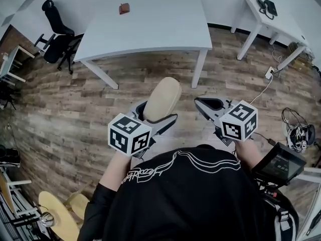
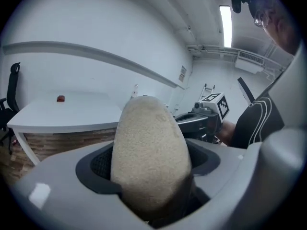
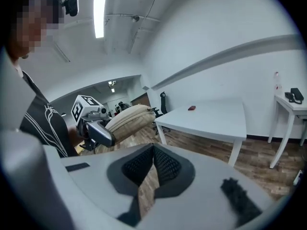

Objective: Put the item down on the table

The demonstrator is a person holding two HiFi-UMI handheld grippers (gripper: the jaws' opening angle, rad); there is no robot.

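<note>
A beige oval padded item (image 1: 163, 98) stands upright between the fingers of my left gripper (image 1: 156, 113), which is shut on its lower half. In the left gripper view the item (image 2: 151, 147) fills the middle, wedged between the dark pads. My right gripper (image 1: 200, 102) hovers just right of it, shut with nothing held; its pads meet at the tips (image 3: 152, 152). Both grippers hang over the wooden floor, short of the white table (image 1: 160, 24). From the right gripper view, the item (image 3: 129, 119) points toward the table (image 3: 211, 116).
A small red-brown object (image 1: 124, 8) lies on the table's far side. A black office chair (image 1: 55, 34) stands left of the table. A second white table (image 1: 273, 19) with a phone stands at the back right. Cables and gear (image 1: 296, 129) lie right.
</note>
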